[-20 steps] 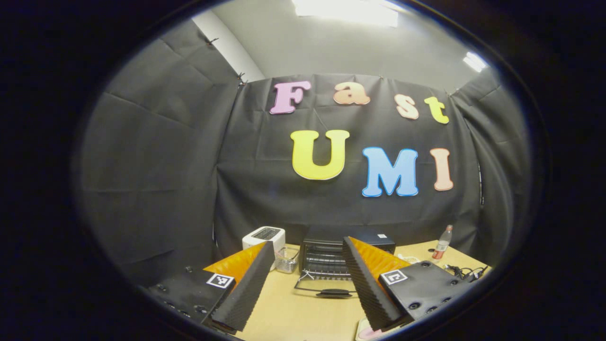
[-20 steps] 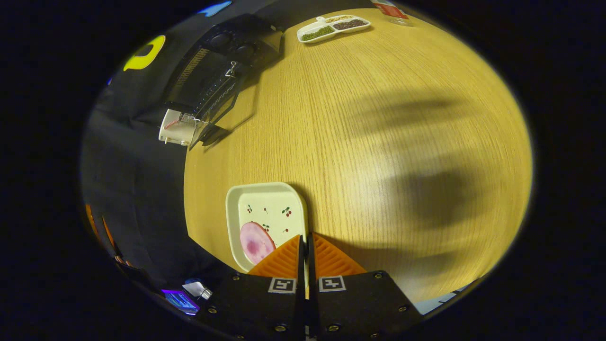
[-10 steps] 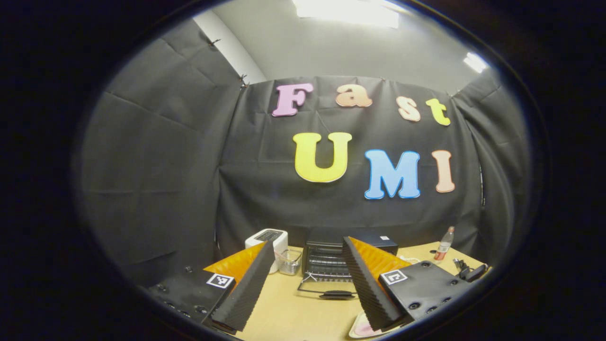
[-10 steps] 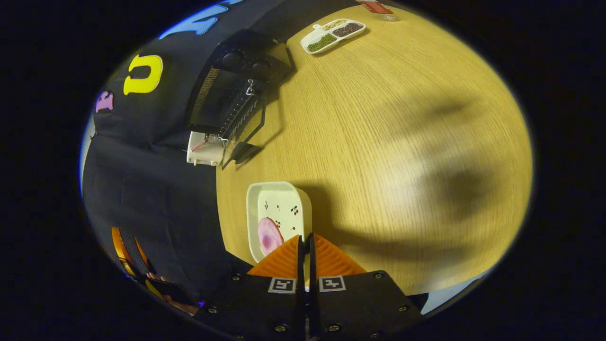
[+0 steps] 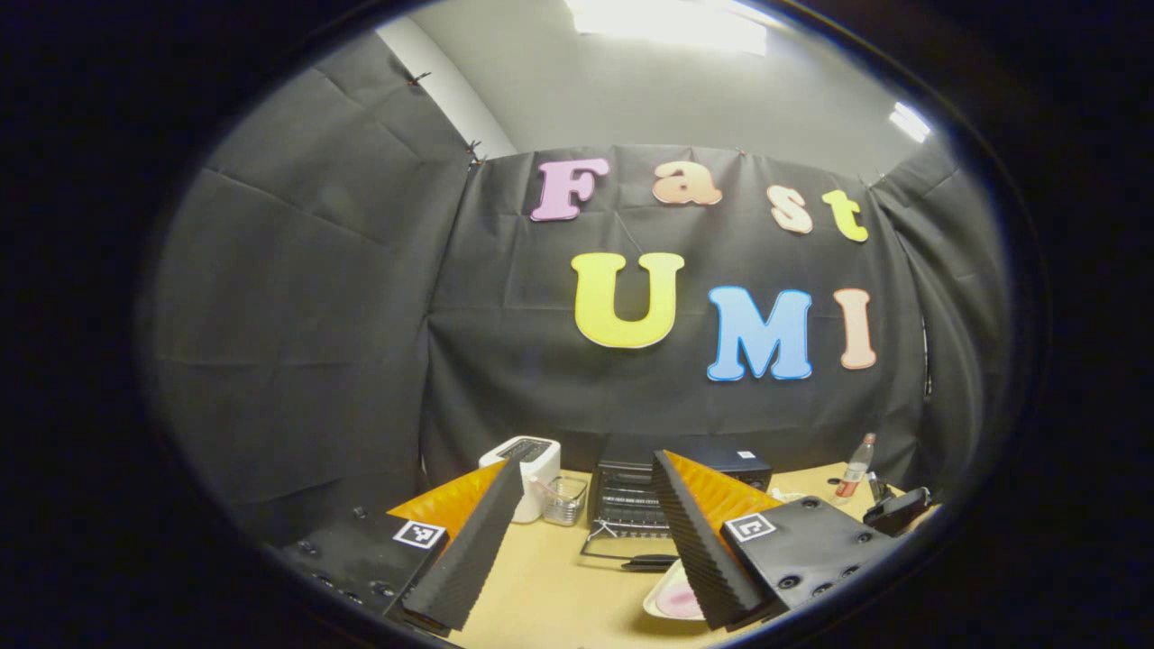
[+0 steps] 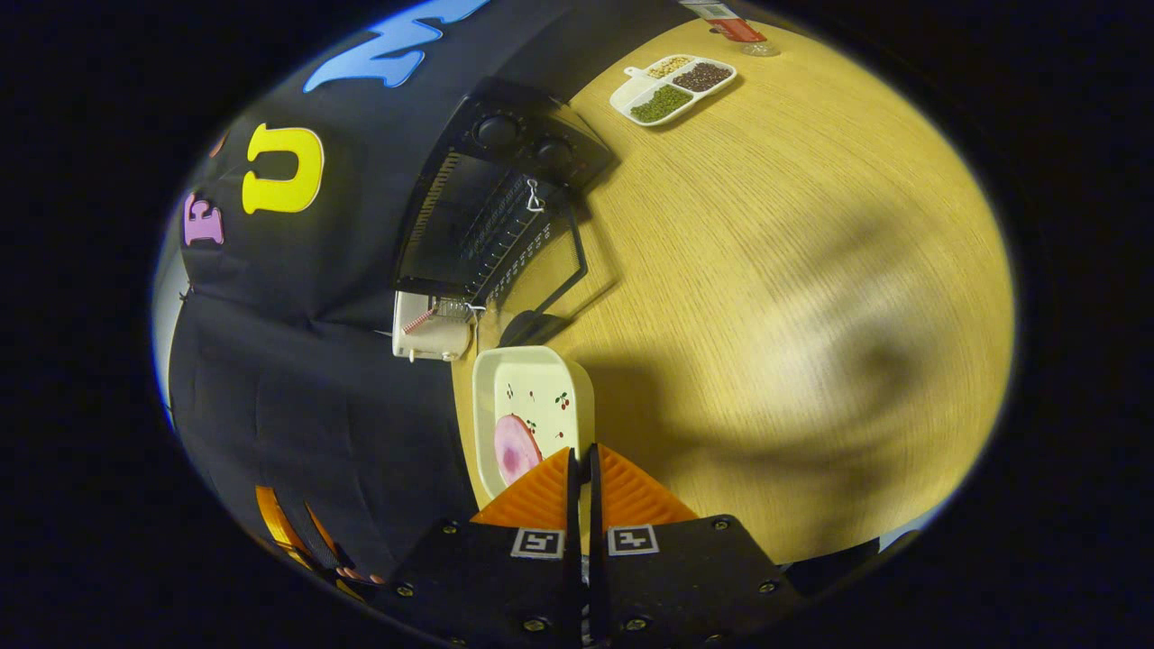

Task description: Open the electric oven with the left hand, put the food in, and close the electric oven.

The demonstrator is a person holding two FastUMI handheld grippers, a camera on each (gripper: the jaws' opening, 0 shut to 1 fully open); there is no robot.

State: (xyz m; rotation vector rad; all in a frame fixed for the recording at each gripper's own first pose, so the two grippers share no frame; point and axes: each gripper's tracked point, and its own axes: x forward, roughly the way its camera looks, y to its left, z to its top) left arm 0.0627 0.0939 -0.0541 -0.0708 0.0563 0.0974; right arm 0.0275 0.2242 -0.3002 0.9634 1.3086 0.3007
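The black electric oven (image 5: 631,482) stands at the back of the table, its door (image 5: 622,550) folded down flat and its rack showing. My left gripper (image 5: 586,460) hangs open and empty, well in front of the oven. In the right gripper view the oven (image 6: 487,207) lies upper left, its open door (image 6: 545,270) reaching toward me. My right gripper (image 6: 581,448) is shut on the near rim of a cream plate (image 6: 536,397) that carries a round pink slice of food (image 6: 516,449). The plate's far edge is close to the door handle. The plate (image 5: 672,599) also peeks out beside my left gripper's right finger.
A white toaster (image 5: 527,460) and a small clear basket (image 5: 563,500) stand left of the oven. A divided tray of beans (image 6: 672,86) and a bottle (image 5: 855,464) sit farther right. The wooden table (image 6: 811,270) spreads wide to the right.
My right gripper has carried the plate toward the oven, whose open door now lies just beyond the plate. My left gripper has drawn back a little and stays open.
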